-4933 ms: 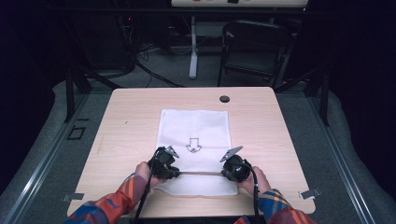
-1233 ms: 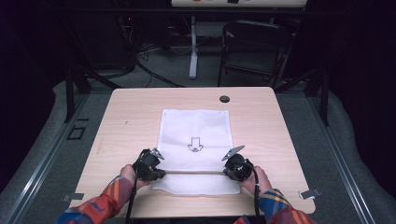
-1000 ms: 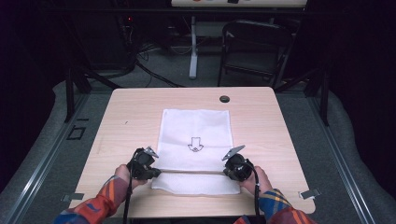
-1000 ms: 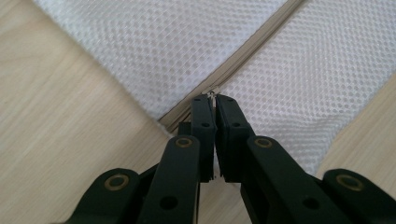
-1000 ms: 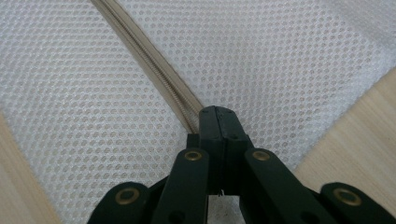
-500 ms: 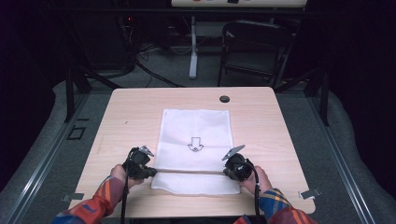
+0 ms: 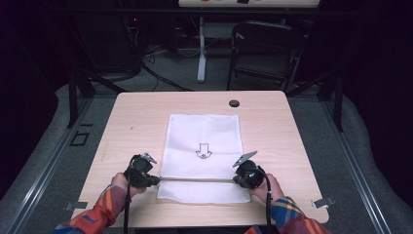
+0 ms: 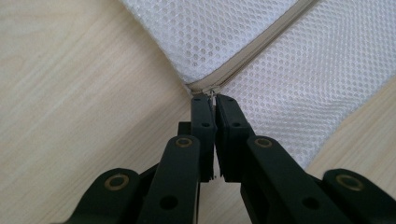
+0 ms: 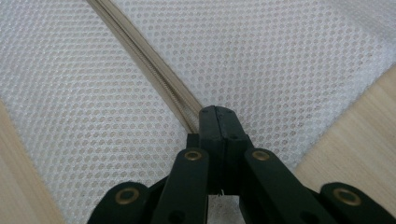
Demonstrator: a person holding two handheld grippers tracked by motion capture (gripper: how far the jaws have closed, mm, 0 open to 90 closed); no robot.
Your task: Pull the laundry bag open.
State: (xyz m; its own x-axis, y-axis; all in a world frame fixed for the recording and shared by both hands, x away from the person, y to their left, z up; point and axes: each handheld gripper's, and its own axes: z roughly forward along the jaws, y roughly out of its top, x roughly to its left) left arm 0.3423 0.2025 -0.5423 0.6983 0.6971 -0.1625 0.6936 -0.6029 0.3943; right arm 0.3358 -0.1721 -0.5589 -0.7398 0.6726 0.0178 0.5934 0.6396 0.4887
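On the near half of the table: we see a white mesh bag [image 7: 202,156] lying flat on the pale wooden table [image 7: 292,131], a black arrow printed at its middle, a beige zipper [image 7: 195,180] running side to side close to its near edge.
Left gripper: our left gripper [image 7: 155,180] sits at the bag's left edge, clenched on the small metal zipper pull [image 8: 212,94], which shows between its tips at the zipper's end.
Right gripper: our right gripper [image 7: 235,181] is clamped on the zipper tape and mesh near the bag's right side, pinning it.
Step in hand: we judge this to be working the zipper along its track, with the pull now at the left end.
Doing it well: we should keep the pull in line with the teeth, keep the right side anchored so the tape stays taut, and avoid lifting the mesh into the slider.
Edges: the bag's left edge meets the left gripper; the near edge of the table lies just behind our hands.
Open room: bare wood spreads left of the bag and beyond it, apart from a small dark round cap [image 7: 234,103] near the far edge.
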